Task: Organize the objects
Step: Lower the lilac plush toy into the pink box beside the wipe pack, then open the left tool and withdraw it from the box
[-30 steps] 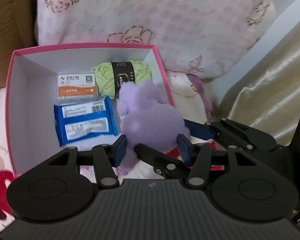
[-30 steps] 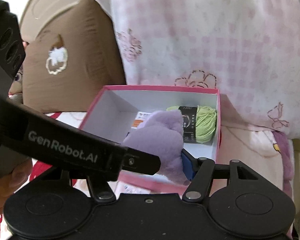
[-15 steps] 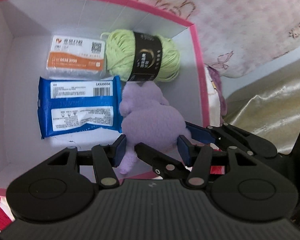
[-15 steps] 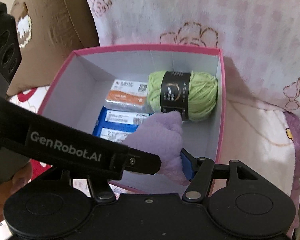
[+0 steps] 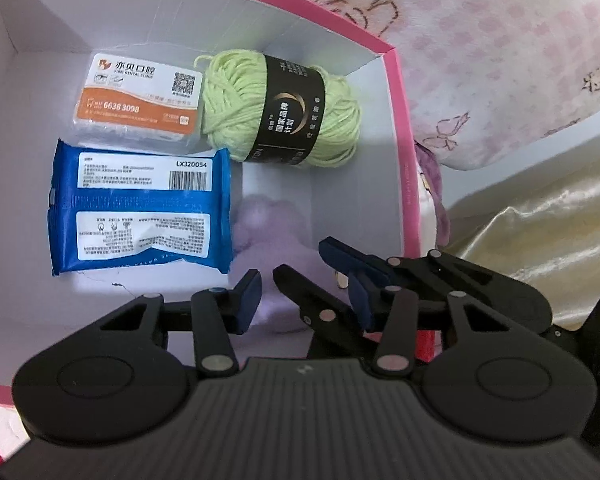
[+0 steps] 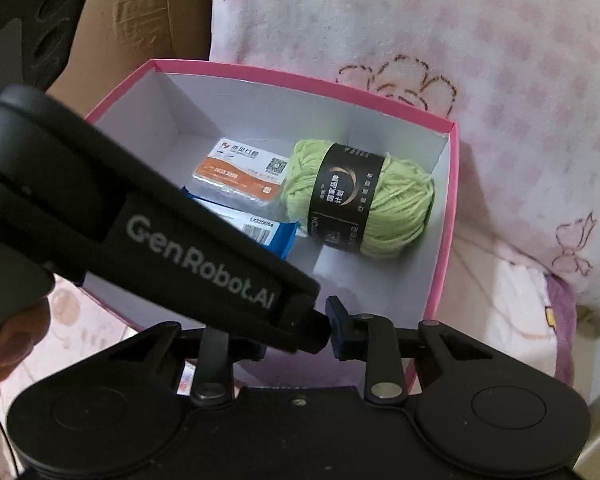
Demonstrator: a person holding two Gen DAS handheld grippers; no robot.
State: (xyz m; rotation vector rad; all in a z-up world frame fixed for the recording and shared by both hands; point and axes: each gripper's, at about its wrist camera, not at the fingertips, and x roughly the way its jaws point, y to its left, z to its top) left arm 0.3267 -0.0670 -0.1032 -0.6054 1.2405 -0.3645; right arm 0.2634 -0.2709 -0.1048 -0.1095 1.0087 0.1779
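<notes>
A pink box [image 5: 398, 128] with a white inside holds a green yarn ball [image 5: 284, 110], an orange-and-white card pack [image 5: 140, 98] and a blue wipes pack [image 5: 140, 212]. A blurred purple plush toy [image 5: 274, 236] lies low in the box's near right part, ahead of both grippers. My left gripper [image 5: 304, 296] is open around its near end. My right gripper [image 6: 300, 328] reaches in beside it; its jaws look open, and the left gripper's body [image 6: 160, 240] hides its left finger. The box [image 6: 452, 208] and yarn [image 6: 360, 204] show in the right wrist view.
A pink patterned pillow [image 5: 500, 40] lies behind the box. A brown cushion [image 6: 148, 20] is at the back left. Golden fabric [image 5: 540, 220] hangs to the right. A purple-and-white cloth [image 6: 540, 312] lies right of the box.
Both grippers moved down into the box with the plush. The plush has dropped lower and lies loose between open jaws; earlier both grippers pressed on it.
</notes>
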